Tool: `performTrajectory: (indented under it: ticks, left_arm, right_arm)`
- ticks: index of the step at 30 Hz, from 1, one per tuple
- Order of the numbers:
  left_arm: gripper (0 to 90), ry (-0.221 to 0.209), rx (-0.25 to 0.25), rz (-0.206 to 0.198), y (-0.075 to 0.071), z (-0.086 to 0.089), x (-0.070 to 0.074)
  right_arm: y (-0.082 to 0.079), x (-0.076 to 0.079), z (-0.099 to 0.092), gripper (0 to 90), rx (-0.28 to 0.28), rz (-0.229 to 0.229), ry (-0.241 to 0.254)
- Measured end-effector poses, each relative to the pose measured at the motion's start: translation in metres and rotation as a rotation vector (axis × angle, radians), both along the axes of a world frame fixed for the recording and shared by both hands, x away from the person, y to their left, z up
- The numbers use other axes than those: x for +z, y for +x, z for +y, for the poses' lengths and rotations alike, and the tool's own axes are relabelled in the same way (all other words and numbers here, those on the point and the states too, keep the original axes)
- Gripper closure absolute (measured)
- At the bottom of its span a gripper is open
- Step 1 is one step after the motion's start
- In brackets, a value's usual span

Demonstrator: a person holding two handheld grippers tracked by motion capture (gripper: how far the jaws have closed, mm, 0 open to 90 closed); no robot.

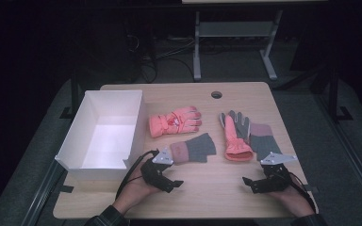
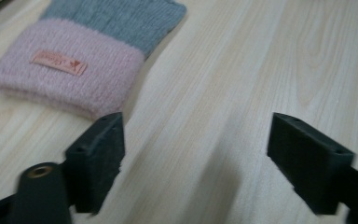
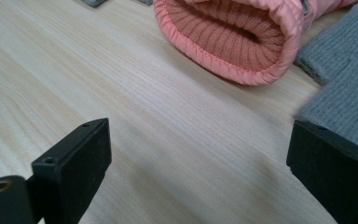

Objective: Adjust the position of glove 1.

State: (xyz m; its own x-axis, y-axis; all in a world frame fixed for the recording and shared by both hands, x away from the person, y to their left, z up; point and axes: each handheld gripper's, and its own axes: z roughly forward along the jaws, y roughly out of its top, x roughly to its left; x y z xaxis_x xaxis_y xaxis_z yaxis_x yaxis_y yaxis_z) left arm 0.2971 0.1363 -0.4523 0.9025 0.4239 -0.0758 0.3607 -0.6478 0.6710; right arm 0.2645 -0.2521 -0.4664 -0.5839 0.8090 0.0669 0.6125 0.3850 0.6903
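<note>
Two pairs of gloves lie on the wooden table [image 1: 212,200]. A pink ski glove [image 1: 174,121] lies mid-table, and a pink-and-grey knit mitt [image 1: 193,149] sits just in front of it. To the right, the other ski glove [image 1: 235,134] lies with its grey palm up, beside a second knit mitt [image 1: 264,140]. My left gripper [image 1: 174,178] rests open on the table just short of the first knit mitt [image 2: 84,56], nothing between its jaws. My right gripper [image 1: 249,185] is open too, empty, facing the ski glove's cuff [image 3: 233,37] with the grey knit [image 3: 345,84] at its right jaw.
An open white box [image 1: 99,134] stands at the table's left side, close to my left hand. A round cable hole [image 1: 216,94] is near the far edge. Beyond the table, a desk frame [image 1: 235,42] and cables stand on the dark floor.
</note>
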Motion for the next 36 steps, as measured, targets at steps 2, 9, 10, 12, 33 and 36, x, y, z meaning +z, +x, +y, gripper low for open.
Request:
performTrajectory:
  ticks: [2, 9, 10, 12, 33, 36]
  left_arm:
    - [23.1, -0.015, 0.023, 0.054, 0.002, -0.002, 0.002]
    - [61.2, -0.035, 0.062, 0.047, 0.01, -0.013, 0.014]
    - [66.9, -0.028, 0.058, 0.04, 0.011, -0.014, 0.015]
    - [80.1, -0.023, 0.065, 0.035, 0.012, -0.017, 0.017]
    - [89.8, 0.009, 0.14, -0.024, 0.068, -0.039, 0.025]
    - [89.8, 0.012, 0.154, -0.016, 0.075, -0.04, 0.023]
  right_arm:
    - [0.0, 0.0, 0.0, 6.1, 0.0, 0.0, 0.0]
    - [-0.001, 0.003, -0.006, 6.1, -0.006, -0.02, 0.02]
    - [-0.001, 0.003, -0.006, 6.1, -0.007, -0.019, 0.021]
    - [-0.001, 0.004, -0.006, 6.1, -0.017, -0.019, 0.018]
    - [0.0, 0.003, -0.004, 6.3, -0.01, -0.01, -0.004]
    - [0.0, 0.003, -0.004, 6.4, -0.009, -0.01, -0.003]
